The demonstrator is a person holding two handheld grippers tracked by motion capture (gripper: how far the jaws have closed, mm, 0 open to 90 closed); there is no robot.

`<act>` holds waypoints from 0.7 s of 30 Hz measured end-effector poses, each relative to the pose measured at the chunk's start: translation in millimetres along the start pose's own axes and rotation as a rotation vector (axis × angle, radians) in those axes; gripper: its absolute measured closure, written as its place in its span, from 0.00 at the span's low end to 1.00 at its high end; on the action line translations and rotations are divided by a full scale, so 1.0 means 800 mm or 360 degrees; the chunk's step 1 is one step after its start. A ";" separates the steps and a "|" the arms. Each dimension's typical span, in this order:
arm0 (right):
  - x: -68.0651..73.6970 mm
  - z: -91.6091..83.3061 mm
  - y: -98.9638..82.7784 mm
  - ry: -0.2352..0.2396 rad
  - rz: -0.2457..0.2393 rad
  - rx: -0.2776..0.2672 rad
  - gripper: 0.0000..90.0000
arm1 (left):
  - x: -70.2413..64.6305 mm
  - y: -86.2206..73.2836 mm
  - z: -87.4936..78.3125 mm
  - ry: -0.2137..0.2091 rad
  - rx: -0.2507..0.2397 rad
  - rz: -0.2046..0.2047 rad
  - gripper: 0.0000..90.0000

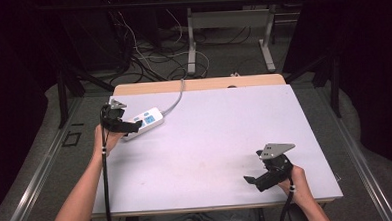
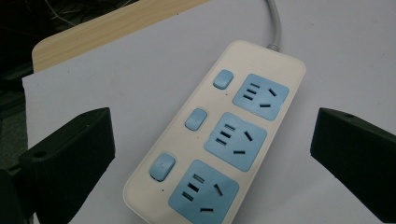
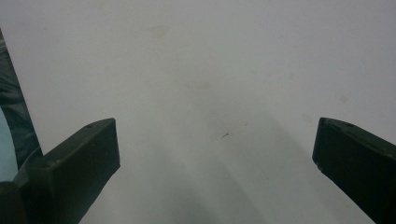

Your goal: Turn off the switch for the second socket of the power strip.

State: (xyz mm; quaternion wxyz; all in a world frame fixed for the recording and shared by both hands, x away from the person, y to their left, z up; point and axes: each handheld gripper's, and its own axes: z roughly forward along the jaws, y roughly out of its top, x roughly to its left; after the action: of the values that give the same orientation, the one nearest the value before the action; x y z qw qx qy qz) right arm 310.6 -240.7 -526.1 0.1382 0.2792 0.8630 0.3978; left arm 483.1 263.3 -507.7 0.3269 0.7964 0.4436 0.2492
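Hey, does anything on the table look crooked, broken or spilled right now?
Nothing stands out. The power strip lies flat and intact, angled across the table's far left corner. The open left gripper hovers over it; nothing is spilled.

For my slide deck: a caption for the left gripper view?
Open left gripper poised over a white power strip with three blue sockets.

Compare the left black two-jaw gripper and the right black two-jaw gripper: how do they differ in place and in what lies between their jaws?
The left black two-jaw gripper is at the table's far left; the right black two-jaw gripper is near the front right.
The left one frames the cream power strip with blue sockets; the right one frames bare white tabletop.
Both are open and hold nothing.
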 end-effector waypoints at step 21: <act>-0.001 0.000 0.000 -0.0001 0.0004 0.0012 0.00 | 0.014 0.009 0.015 0.0030 0.0016 -0.0054 0.24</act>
State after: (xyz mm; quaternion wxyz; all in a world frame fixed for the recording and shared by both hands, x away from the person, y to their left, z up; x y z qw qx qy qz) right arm 310.8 -241.3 -526.2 0.1368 0.2810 0.8641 0.3946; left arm 500.5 266.9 -509.1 0.3228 0.7881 0.4614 0.2487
